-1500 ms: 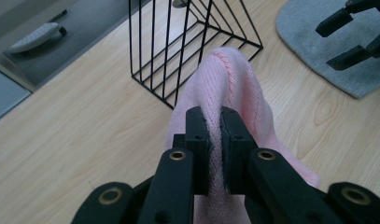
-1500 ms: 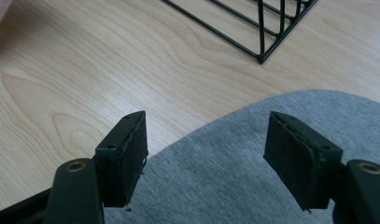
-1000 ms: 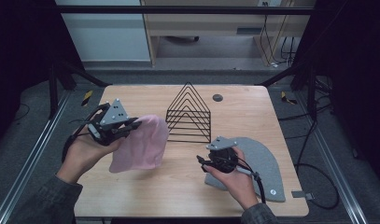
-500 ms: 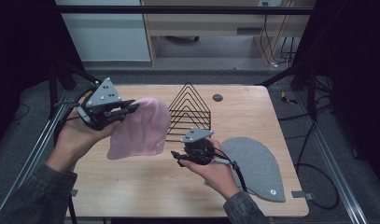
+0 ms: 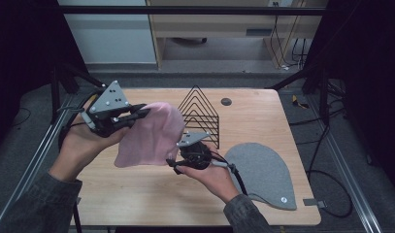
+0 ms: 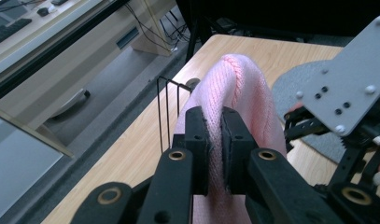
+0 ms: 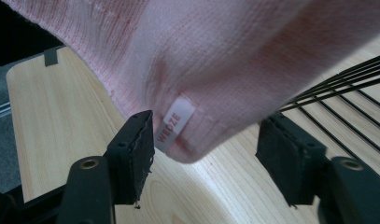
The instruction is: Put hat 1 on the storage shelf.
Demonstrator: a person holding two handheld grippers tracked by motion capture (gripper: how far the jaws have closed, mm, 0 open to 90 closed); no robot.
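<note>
Aloft at nine o'clock, the left gripper (image 5: 137, 112) clamped the pink knit beanie (image 5: 149, 136) clear of the table (image 5: 137, 194), as the right gripper (image 7: 204, 149), jaws apart, bracketed its labelled hem.

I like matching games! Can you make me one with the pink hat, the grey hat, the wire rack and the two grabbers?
Things:
1. pink knit hat
2. grey hat
3. wire rack
4. right gripper

States:
A. lying flat on the table
B. open, jaws either side of a hat corner
C. held up off the table, pinched by the left gripper
D. standing upright on the table

Pairs: 1-C, 2-A, 3-D, 4-B
</note>
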